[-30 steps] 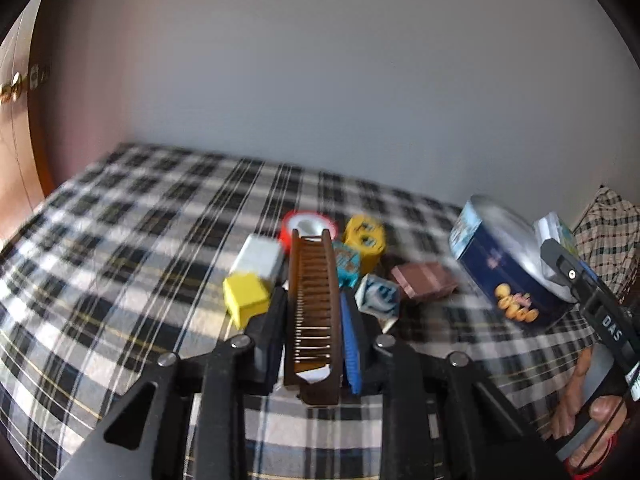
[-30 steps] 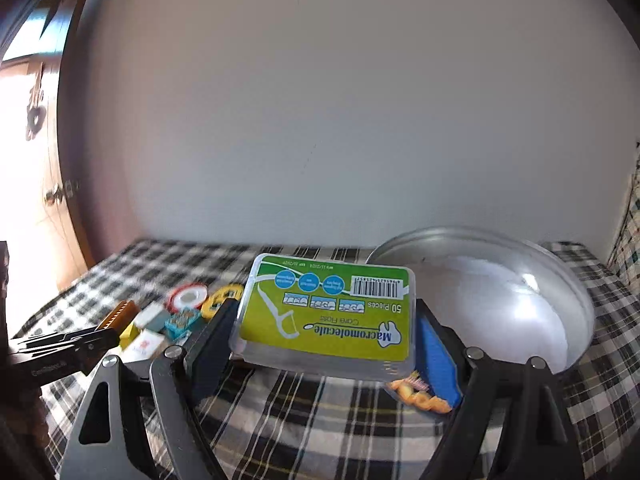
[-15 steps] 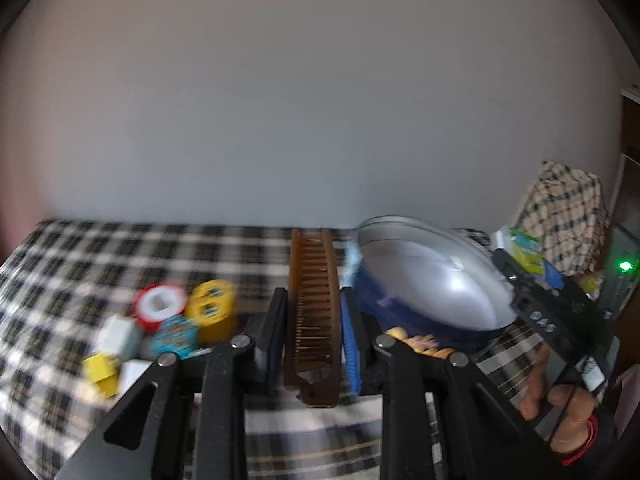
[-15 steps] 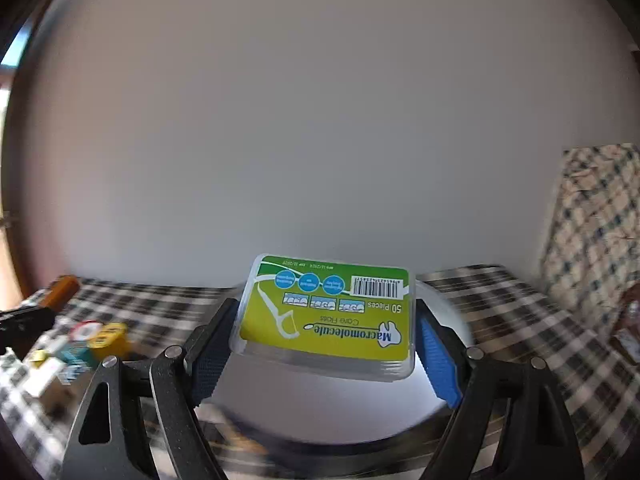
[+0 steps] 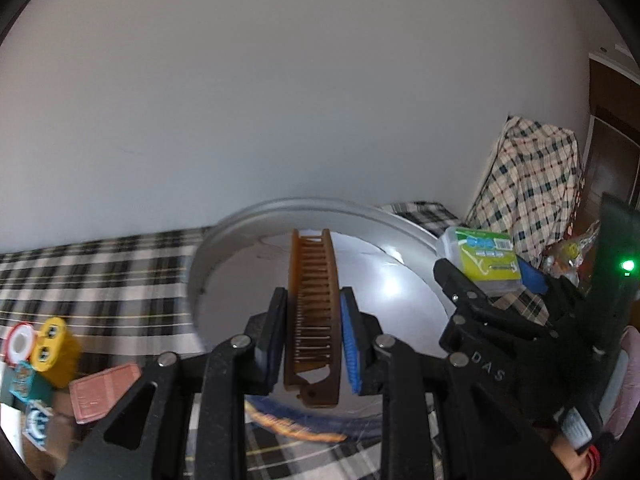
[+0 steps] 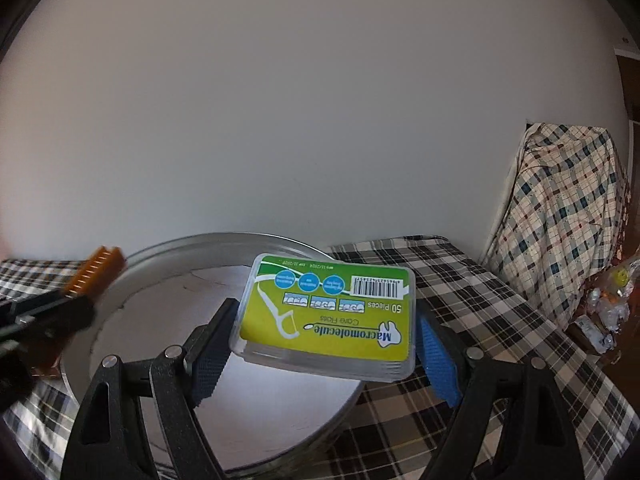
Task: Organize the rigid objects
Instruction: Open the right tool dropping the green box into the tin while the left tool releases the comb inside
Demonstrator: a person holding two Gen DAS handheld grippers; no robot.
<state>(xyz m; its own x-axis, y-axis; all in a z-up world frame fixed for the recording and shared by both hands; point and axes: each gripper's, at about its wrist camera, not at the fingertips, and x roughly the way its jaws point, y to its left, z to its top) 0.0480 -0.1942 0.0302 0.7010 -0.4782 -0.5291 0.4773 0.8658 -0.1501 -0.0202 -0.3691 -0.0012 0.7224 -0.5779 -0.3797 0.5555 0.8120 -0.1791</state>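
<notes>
My left gripper [image 5: 313,312] is shut on a brown comb [image 5: 314,300], which points out over the open round tin [image 5: 224,236]. The tin is silver inside, with a blue printed wall [image 5: 296,426]. In the right wrist view my right gripper [image 6: 325,334] is shut on a clear floss-pick box with a green label [image 6: 328,316], held above the same tin [image 6: 168,252]. The comb's tip [image 6: 96,270] comes in from the left there. The left wrist view shows the right gripper [image 5: 492,280] with the floss box [image 5: 482,258] at the tin's right rim.
Small objects lie left of the tin on the checked cloth [image 5: 100,264]: a yellow block [image 5: 52,350], a red-and-white tape roll [image 5: 18,342], a pink-brown block [image 5: 104,390], a teal cube [image 5: 24,382]. A plaid-covered item [image 6: 568,216] stands at the right by the wall.
Both grippers have swung right, from the pile of small objects to over the tin. The comb and the floss box stayed gripped. The pile now sits at the far left of the left wrist view.
</notes>
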